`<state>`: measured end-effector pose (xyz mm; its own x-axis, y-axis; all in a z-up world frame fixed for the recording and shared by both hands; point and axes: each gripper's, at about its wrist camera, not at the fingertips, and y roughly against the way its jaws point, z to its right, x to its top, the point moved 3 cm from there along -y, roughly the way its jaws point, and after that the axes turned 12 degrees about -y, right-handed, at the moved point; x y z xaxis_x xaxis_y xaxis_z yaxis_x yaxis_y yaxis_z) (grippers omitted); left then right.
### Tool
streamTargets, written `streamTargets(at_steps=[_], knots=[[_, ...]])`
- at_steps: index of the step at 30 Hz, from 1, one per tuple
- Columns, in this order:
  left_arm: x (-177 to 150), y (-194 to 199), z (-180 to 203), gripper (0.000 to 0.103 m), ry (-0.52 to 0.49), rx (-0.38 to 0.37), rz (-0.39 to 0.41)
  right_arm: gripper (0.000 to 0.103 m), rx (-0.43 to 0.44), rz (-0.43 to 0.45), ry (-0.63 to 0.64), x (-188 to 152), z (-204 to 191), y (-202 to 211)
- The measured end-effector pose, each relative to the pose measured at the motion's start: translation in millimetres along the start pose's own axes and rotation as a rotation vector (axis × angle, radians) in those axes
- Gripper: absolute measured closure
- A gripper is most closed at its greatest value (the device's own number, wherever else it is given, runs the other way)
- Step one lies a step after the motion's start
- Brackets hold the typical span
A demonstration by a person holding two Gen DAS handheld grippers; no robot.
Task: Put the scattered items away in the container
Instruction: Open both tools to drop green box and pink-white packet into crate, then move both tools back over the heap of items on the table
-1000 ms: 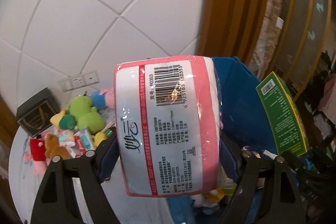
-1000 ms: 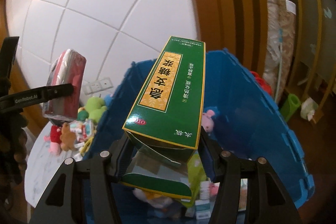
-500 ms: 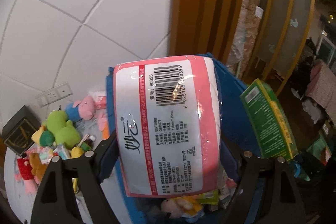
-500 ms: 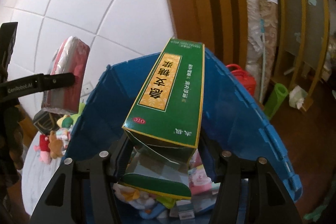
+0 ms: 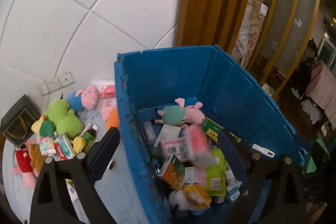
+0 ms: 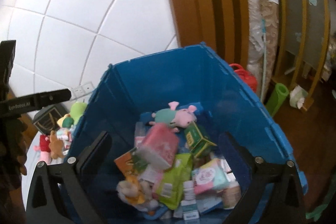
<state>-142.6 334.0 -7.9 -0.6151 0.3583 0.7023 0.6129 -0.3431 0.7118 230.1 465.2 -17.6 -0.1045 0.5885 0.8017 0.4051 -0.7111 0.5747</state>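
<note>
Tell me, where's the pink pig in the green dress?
The pig toy lies inside the blue bin, at the back of the pile near the far wall, just behind the pink tissue pack.

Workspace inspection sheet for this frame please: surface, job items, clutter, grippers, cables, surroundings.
Surface: white table, crowded at its far end.
Job's things: blue bin part full; pink tissue pack and green box on its pile.
Clutter: plush toys and small packs outside the bin.
Grippers: left gripper and right gripper open, empty, jaws just opened.
Cables: nothing seen.
Surroundings: tiled wall, wall sockets, wooden panels.
</note>
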Motion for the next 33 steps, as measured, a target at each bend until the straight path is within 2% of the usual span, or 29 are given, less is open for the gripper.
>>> streamTargets(at_steps=[10, 19, 24, 27, 33], knots=[[-56.5, 23.9, -75.7, 0.008, 0.104, 0.052, -0.024, 0.000, 0.053, -0.018, 0.074, -20.6, -62.9, -1.4], [-130.7, 63.1, -168.0, 0.008, 0.212, 0.134, -0.047, 0.000, 0.114, -0.037, 0.173, -47.4, -154.3, -5.6], [-177.7, 86.9, -231.4, 0.008, 0.274, 0.191, -0.071, 0.000, 0.160, -0.074, 0.230, -73.6, -214.6, -20.4], [-204.1, 101.7, -269.7, 0.008, 0.305, 0.228, -0.082, 0.000, 0.195, -0.126, 0.240, -95.4, -245.2, -33.9], [-250.7, 115.5, -334.4, 0.008, 0.340, 0.293, -0.119, 0.000, 0.218, -0.195, 0.298, -142.5, -299.3, -59.1]])
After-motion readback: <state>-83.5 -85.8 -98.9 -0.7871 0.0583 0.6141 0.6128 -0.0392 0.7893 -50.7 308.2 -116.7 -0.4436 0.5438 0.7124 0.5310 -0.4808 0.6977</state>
